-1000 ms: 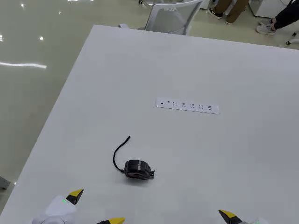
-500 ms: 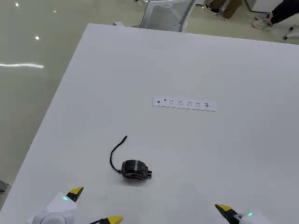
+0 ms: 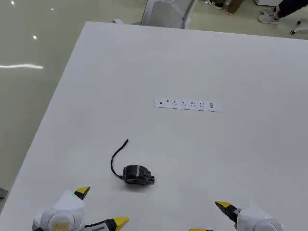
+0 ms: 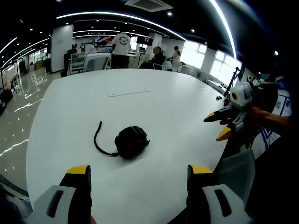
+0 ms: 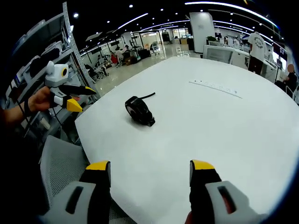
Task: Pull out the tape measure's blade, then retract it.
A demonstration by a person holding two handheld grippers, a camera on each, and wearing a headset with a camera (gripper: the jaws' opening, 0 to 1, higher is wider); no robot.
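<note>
Left gripper (image 4: 139,171) and right gripper (image 5: 150,165) both hang open and empty over the white table's (image 3: 192,62) near edge, angled inward. Ahead, between them, lies the black tape measure (image 3: 137,174) (wrist strap (image 3: 117,155) curling away), untouched. This looks like the approach: one must pin the case, the other catch the blade's hook.

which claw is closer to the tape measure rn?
Left. The left claw sits open just near-left of the tape measure; the right claw, also open, is farther off to its near-right.
</note>
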